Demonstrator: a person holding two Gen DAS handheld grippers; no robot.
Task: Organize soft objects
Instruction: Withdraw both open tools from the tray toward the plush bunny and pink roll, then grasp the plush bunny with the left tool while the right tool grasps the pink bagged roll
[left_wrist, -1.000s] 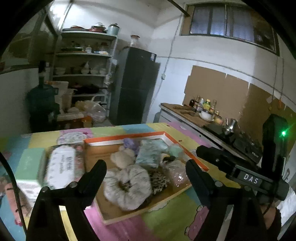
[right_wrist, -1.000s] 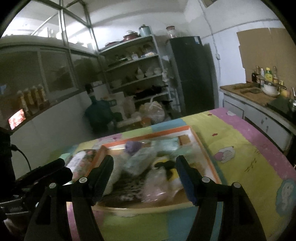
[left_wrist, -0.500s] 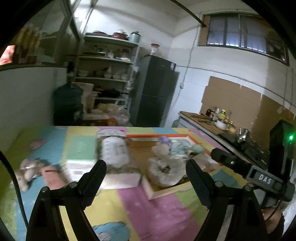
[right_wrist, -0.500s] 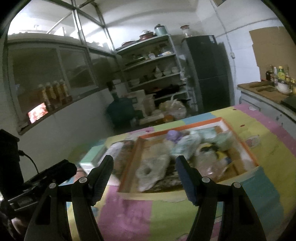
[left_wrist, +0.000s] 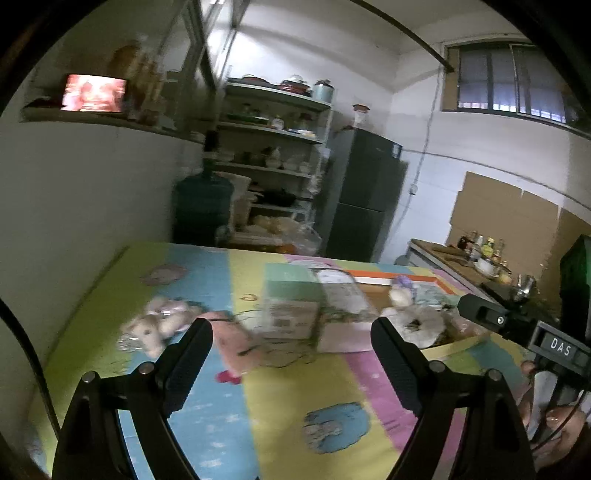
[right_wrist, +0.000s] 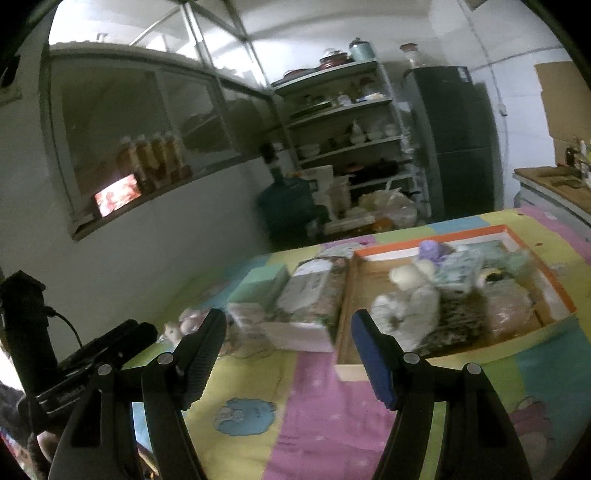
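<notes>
A: Left gripper (left_wrist: 291, 345) first?

B: Spread wide, nothing between the fingers, hanging above the table mat (left_wrist: 295, 413). Just beyond the tips, a pink soft toy (left_wrist: 236, 341) lying loose on the mat, tangled with a thin dark cord. A little further left and far, a pale plush animal (left_wrist: 155, 326), also loose.

A: And the right gripper (right_wrist: 288, 341)?

B: Also parted and empty. Pointing at the gap between a white packet (right_wrist: 306, 299) and the orange-rimmed box (right_wrist: 554, 284). Box already heaped with soft things: a cream fluffy scrunchie (right_wrist: 406, 314), a purple bit at the far edge, wrapped items on the right.

A: So where do the leftovers lie?

B: Left of the box, past the packet and a green carton (left_wrist: 291, 288). In the right view, only a sliver of the plush animal showing beside the left fingertip.

A: Nearer hand, then?

B: Left, probably. Pink toy almost dead ahead of it, slightly left of centre. Right gripper closer to the box than to either toy.

A: Long axis of the pink one?

B: Seemingly running near to far, tilted a bit rightward at the near end. Blurred, so hard to say exactly. Likely a forward and downward reach, fingers straddling the narrow width.

A: Snags?

B: That cord, possibly coming along with the toy.
</notes>
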